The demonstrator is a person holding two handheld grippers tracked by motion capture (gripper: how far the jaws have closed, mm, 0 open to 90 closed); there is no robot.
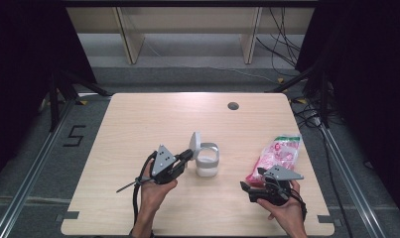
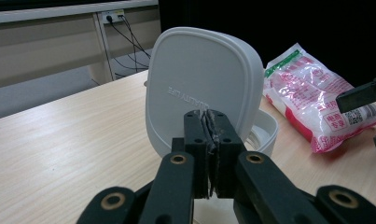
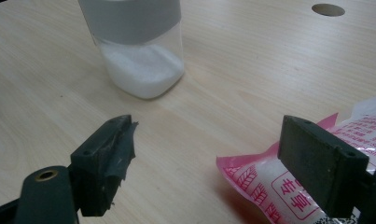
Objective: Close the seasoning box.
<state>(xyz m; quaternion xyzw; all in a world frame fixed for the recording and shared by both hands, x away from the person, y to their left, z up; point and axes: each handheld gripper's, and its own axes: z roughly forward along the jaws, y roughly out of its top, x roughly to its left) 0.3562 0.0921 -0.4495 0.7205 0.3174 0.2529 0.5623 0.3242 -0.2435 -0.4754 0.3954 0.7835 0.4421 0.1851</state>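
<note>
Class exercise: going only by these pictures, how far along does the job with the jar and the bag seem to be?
Done: the jar's lid stands flipped open; the jar already holds some white powder. In hand: the left gripper, jaws shut, sits at the lid; the right gripper, jaws open, hovers at the pink bag's near end. Probably left: gripping the bag, perhaps pouring, then closing the lid.
</note>
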